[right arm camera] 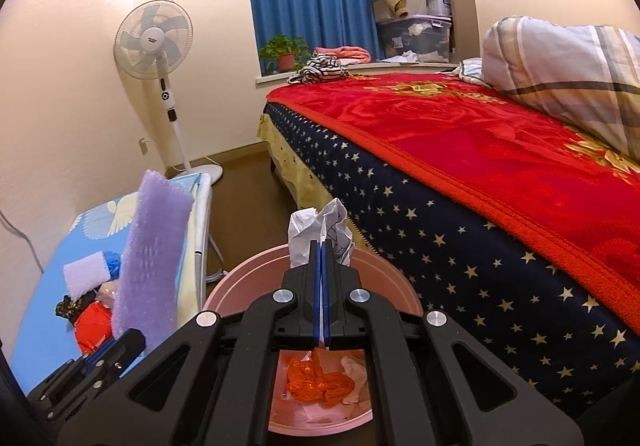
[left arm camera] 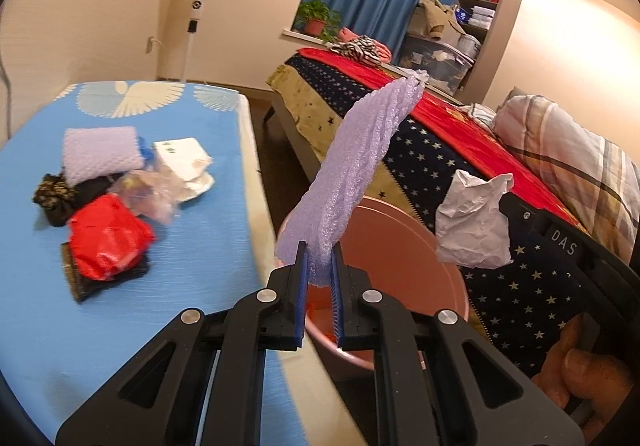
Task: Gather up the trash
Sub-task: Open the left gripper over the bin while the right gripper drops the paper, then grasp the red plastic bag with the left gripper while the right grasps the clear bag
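Note:
My left gripper (left arm camera: 320,252) is shut on a long purple foam sheet (left arm camera: 352,166) that stands up from the jaws over the rim of a pink bin (left arm camera: 416,258). The same purple foam sheet (right arm camera: 154,262) and left gripper (right arm camera: 100,358) show at the left of the right wrist view. My right gripper (right arm camera: 322,244) is shut on a crumpled white paper (right arm camera: 320,234), held above the pink bin (right arm camera: 240,286); that paper (left arm camera: 472,222) also appears in the left wrist view. Orange plastic scraps (right arm camera: 320,382) lie in the bin.
A blue mat (left arm camera: 120,286) at left carries a pile: red plastic bag (left arm camera: 106,242), folded purple foam (left arm camera: 102,154), white paper cup pieces (left arm camera: 184,162), clear wrap, dark cloth. A bed with red blanket (right arm camera: 480,150) flanks the bin on the right. A standing fan (right arm camera: 156,46) stands by the wall.

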`<state>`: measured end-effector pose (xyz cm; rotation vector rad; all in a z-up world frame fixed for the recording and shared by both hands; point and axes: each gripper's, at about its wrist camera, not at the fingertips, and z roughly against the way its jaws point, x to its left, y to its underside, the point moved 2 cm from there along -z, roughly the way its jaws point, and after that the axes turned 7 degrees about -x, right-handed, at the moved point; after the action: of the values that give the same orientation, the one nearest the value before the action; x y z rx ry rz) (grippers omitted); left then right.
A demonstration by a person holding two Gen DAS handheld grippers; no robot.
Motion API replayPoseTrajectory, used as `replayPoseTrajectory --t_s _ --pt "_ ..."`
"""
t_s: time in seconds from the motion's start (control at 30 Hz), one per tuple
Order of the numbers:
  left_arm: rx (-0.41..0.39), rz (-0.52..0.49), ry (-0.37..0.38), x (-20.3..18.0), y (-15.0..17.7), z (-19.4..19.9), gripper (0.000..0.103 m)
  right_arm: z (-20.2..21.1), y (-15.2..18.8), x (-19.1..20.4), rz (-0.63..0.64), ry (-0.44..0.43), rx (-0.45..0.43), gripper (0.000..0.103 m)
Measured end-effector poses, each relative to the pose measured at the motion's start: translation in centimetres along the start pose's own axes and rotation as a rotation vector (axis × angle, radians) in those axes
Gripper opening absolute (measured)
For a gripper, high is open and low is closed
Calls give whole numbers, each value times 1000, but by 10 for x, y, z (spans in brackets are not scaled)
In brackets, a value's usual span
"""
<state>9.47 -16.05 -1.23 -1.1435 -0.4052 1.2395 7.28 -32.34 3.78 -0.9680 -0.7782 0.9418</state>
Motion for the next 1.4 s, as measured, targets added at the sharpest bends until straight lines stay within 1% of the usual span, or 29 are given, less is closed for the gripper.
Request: replayPoseTrajectory --t_s 0.13,0.2,0.23,0.27,0.3,0.33,0.37,0.43,0.6,0.77,1.1,1.23,1.4 --pt "16 -3 43 -10 1 -10 10 -3 -2 -9 -13 20 5 2" --pt "43 4 78 -14 3 -17 11 -5 -2 -14 -26 21 13 4" --pt "59 3 79 -15 5 -21 19 -6 -2 -17 -31 31 19 7" --pt "68 2 73 -15 7 -23 35 -7 -2 -19 -36 36 21 10" --pt "68 9 62 -13 9 -24 40 -8 -1 -22 -47 41 26 11" --pt "67 25 57 -9 11 -23 41 -8 -1 -23 -54 40 31 19" --pt "72 48 57 -4 11 -23 41 -8 -1 -23 -56 42 33 28" --pt "68 61 53 1 9 -20 41 -6 0 -21 -53 40 29 32" --pt "43 39 39 4 7 -6 41 -2 0 -15 -37 8 29 32" --pt "21 45 4 19 4 12 41 5 1 -7 -29 -28 31 32" --pt "-33 69 -87 54 1 48 40 20 7 16 -6 -119 27 32" --pt "-50 76 -127 68 0 56 40 20 11 32 8 -170 30 32" --pt "-69 109 -192 91 -2 61 40 13 15 48 17 -221 44 32"
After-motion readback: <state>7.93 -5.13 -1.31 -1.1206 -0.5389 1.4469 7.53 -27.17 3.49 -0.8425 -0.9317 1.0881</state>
